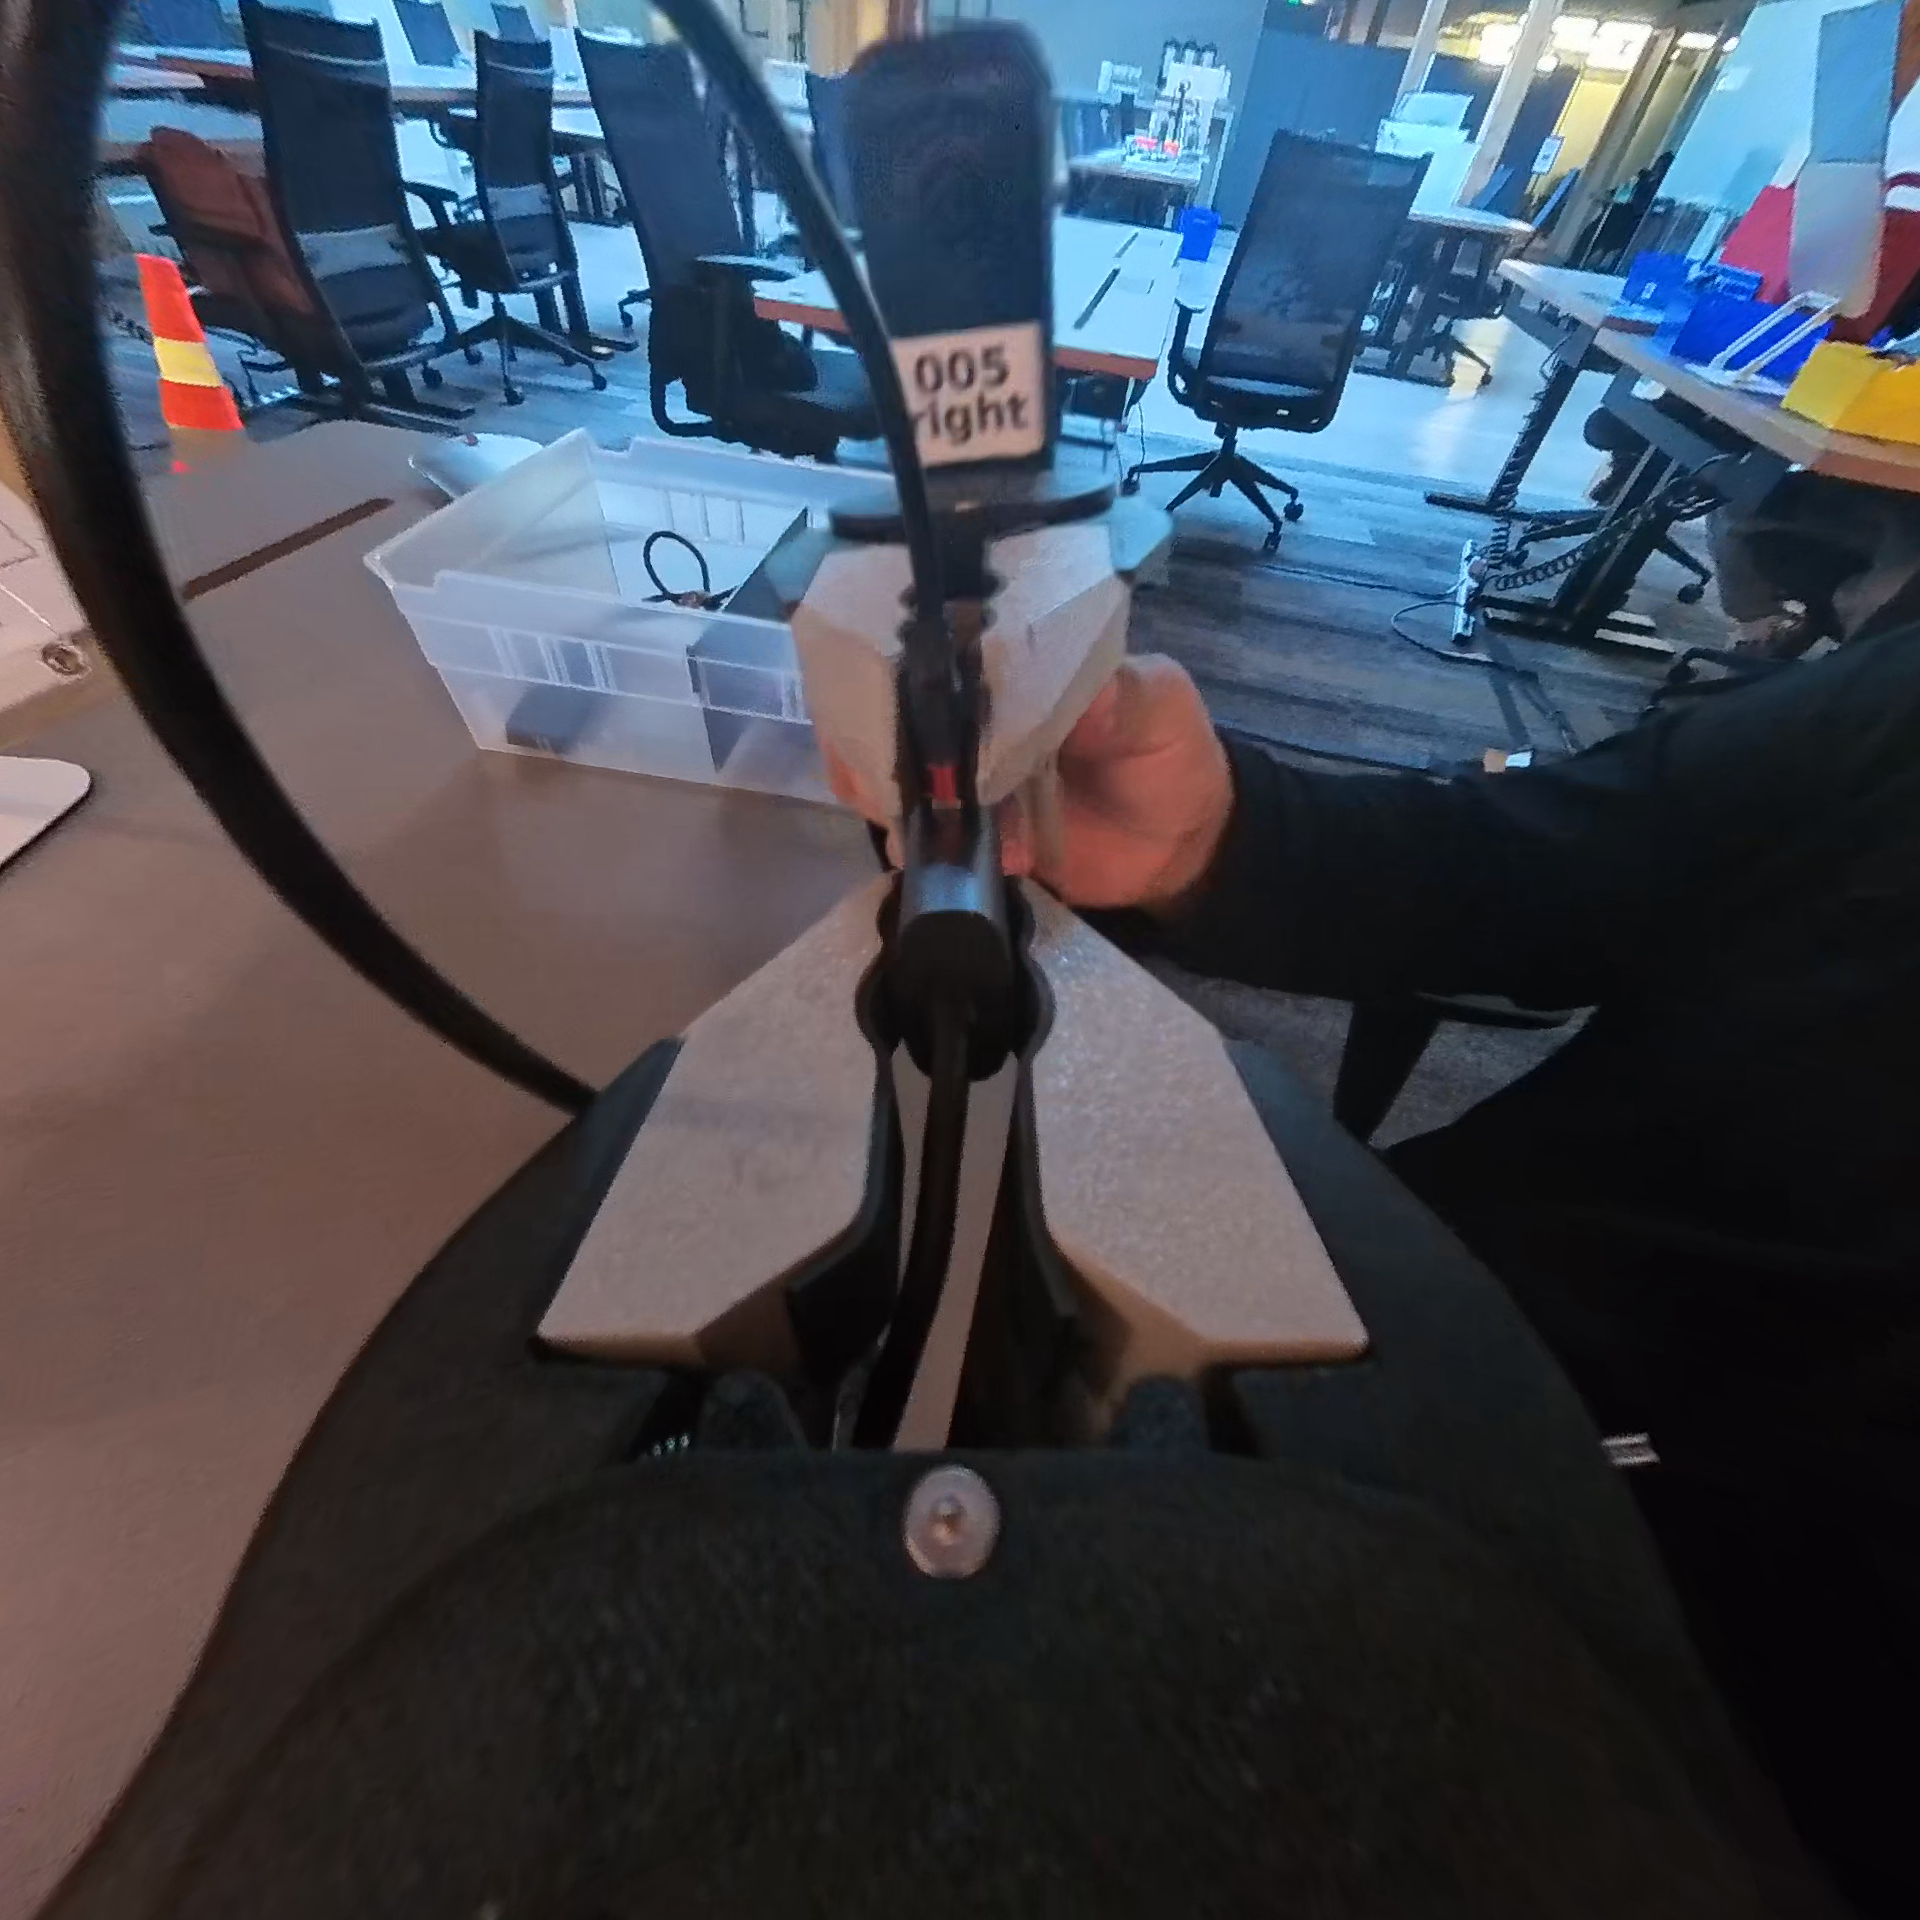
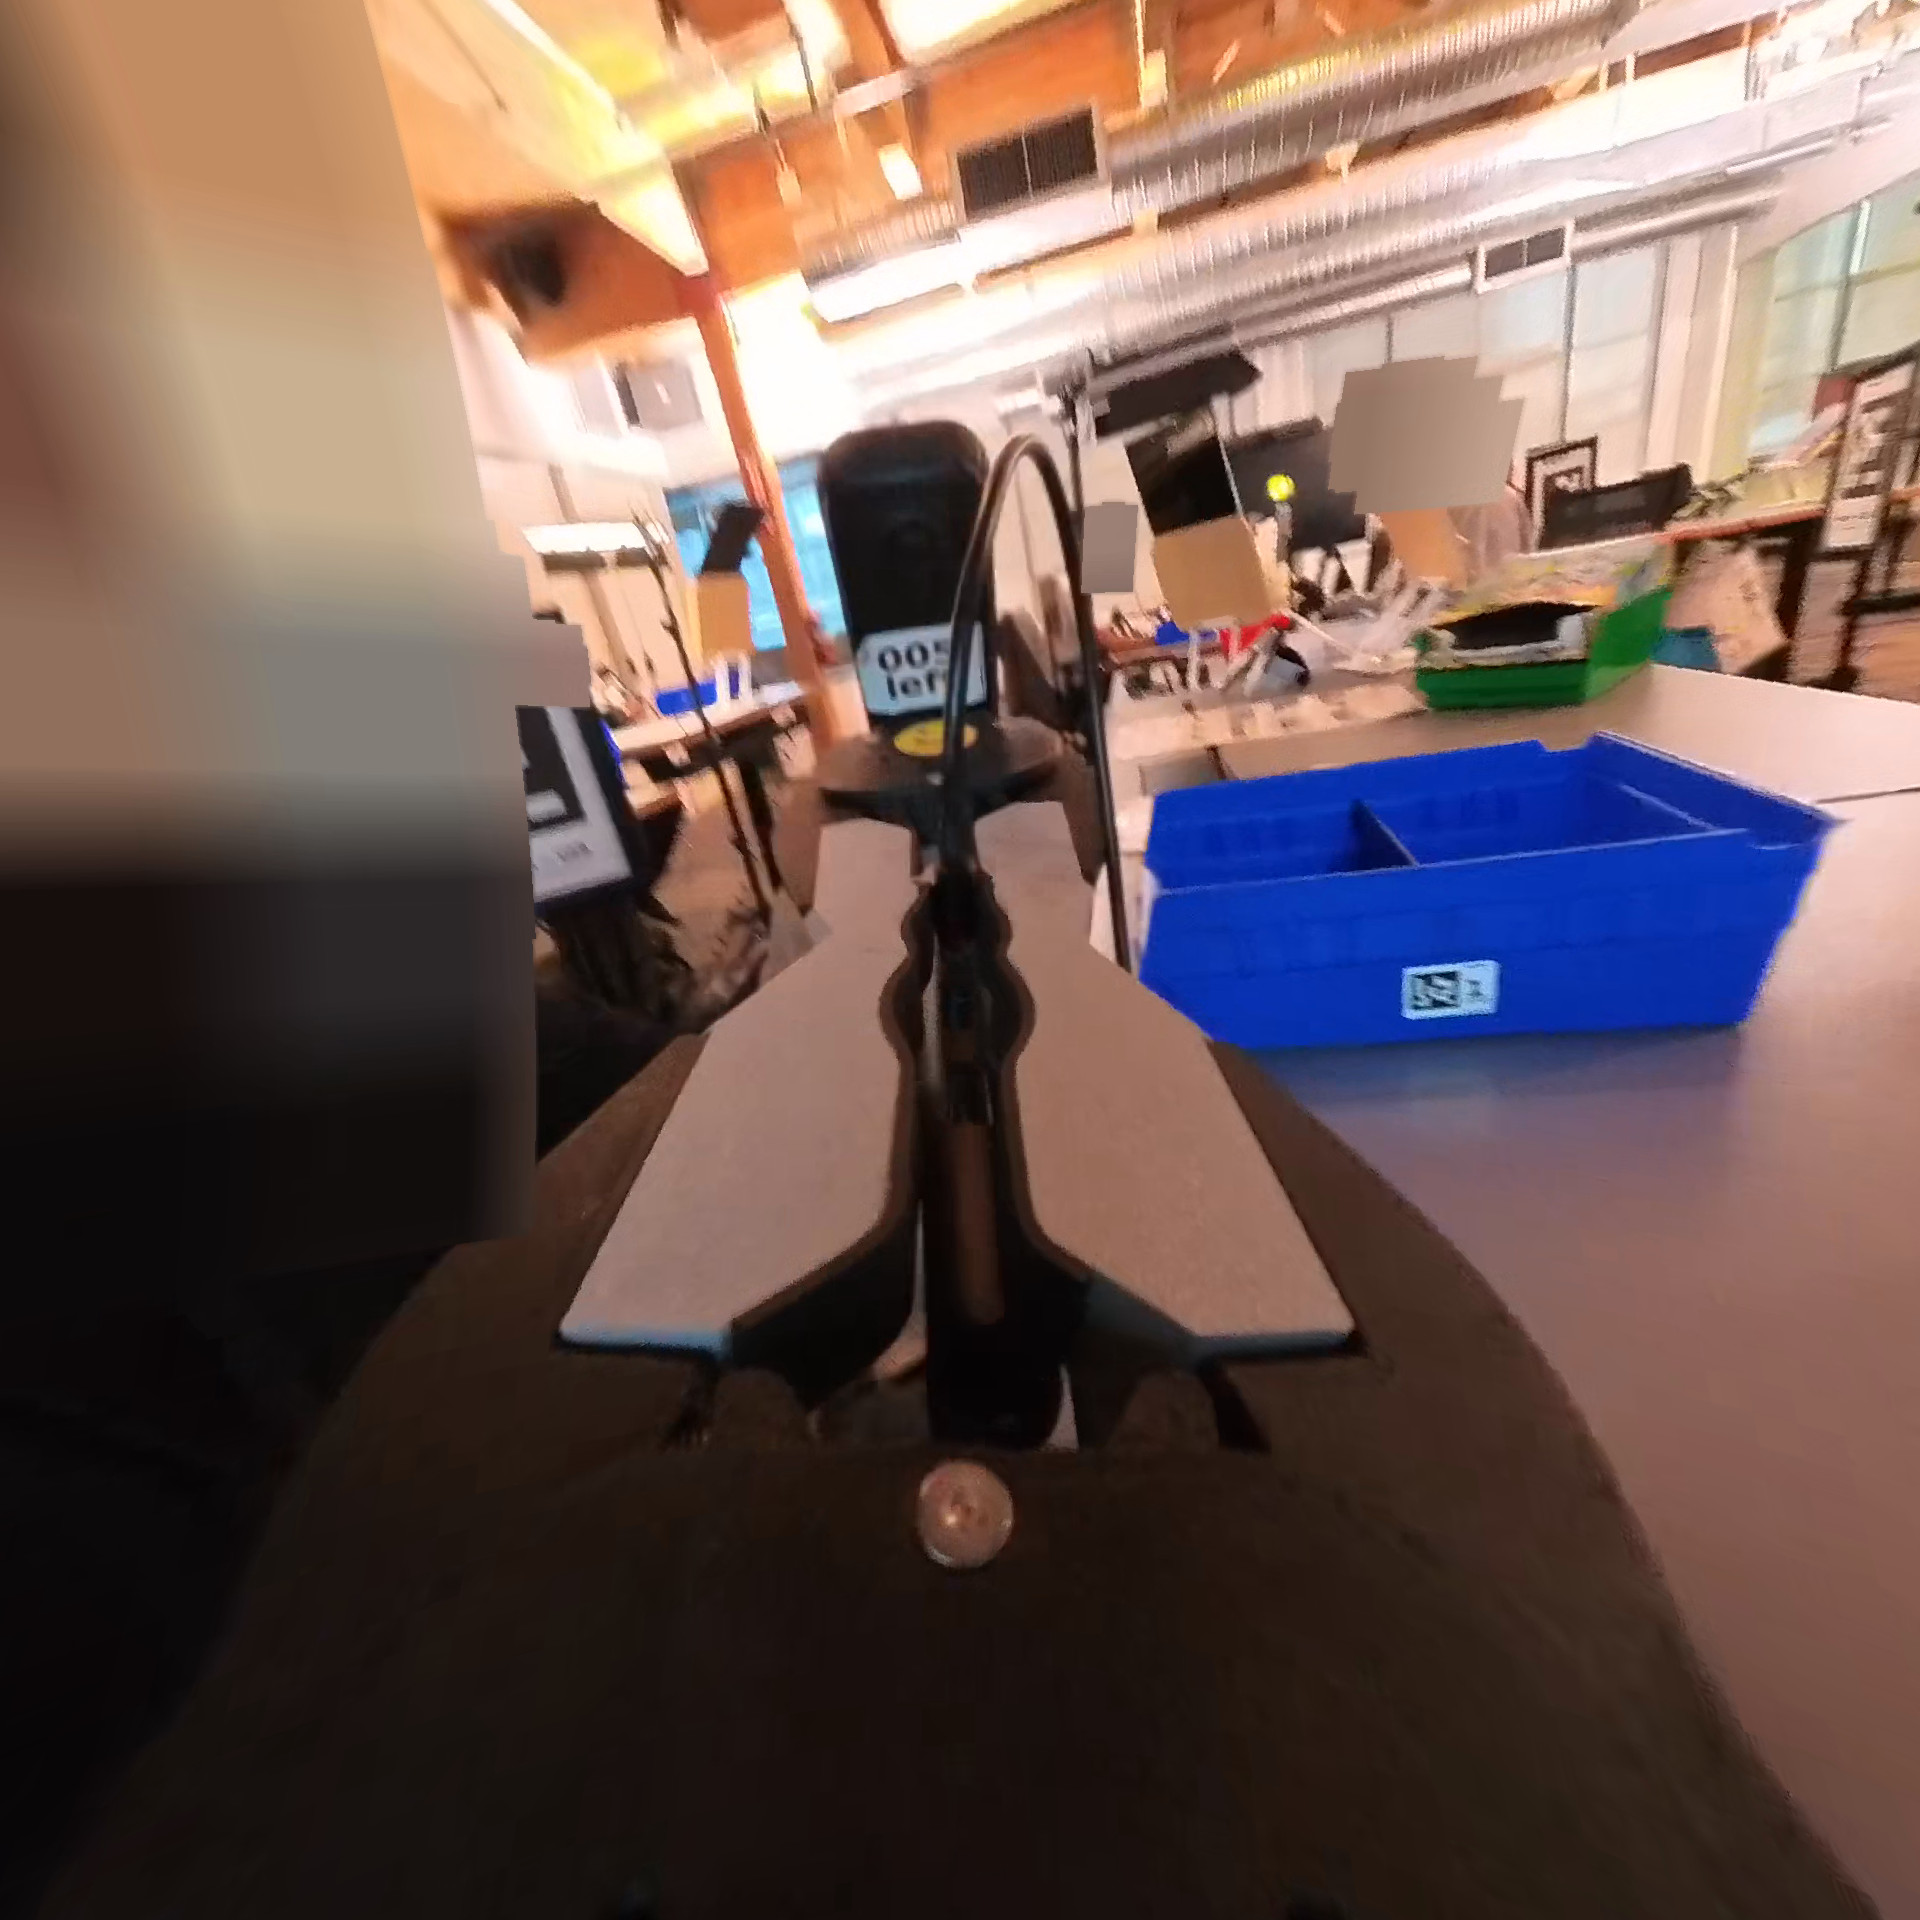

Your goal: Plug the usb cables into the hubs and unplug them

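Mating step: left gripper (image 1: 951, 935) fingers pinching hub (image 1: 948, 894), right gripper (image 2: 961, 997) fingers pinching cable plug (image 2: 966, 1081). Next: straight axial push or pull.

Each gripper (image 1: 951, 914) has grey wedge-shaped fingers (image 1: 748, 1174), a black textured body, one silver screw (image 1: 951, 1522); black sleeve (image 1: 1558, 831)

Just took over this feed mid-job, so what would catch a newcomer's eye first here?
Dead centre, the left gripper and right gripper meet tip to tip, both shut on a dark hub and its black cable. Behind them a clear bin sits on the table; the right wrist view shows a blue bin.
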A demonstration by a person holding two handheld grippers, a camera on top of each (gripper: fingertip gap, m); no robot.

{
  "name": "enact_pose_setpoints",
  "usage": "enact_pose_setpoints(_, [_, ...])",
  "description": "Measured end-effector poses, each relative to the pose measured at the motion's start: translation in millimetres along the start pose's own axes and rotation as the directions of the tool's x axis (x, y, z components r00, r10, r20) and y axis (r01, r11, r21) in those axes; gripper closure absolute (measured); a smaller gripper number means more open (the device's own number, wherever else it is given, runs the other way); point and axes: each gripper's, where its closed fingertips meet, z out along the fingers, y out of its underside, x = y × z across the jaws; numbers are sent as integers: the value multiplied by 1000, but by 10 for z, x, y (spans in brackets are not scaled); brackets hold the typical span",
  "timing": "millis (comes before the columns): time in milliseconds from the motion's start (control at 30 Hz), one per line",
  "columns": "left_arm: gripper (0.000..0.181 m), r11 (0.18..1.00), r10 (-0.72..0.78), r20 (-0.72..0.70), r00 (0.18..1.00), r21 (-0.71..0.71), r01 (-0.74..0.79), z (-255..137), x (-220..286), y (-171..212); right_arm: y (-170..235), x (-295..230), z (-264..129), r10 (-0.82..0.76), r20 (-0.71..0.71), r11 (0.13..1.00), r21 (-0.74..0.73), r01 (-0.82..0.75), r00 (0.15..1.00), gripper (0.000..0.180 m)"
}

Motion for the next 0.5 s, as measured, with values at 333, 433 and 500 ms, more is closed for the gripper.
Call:
enact_pose_setpoints(333, [167,999,39,27,999,-33,-38,34,10,28,72,-21,-77,-144,-29,977,-161,138,989,174])
enact_pose_setpoints(433, [167,999,35,24,999,-43,-34,50,1,60,104,-12,-85,-148,-27,973,-184,141,989,174])
enact_pose_setpoints(500, [167,998,35,21,999,-53,-34,74,0,92,134,-10,-91,-164,-24,968,-197,156,986,175])
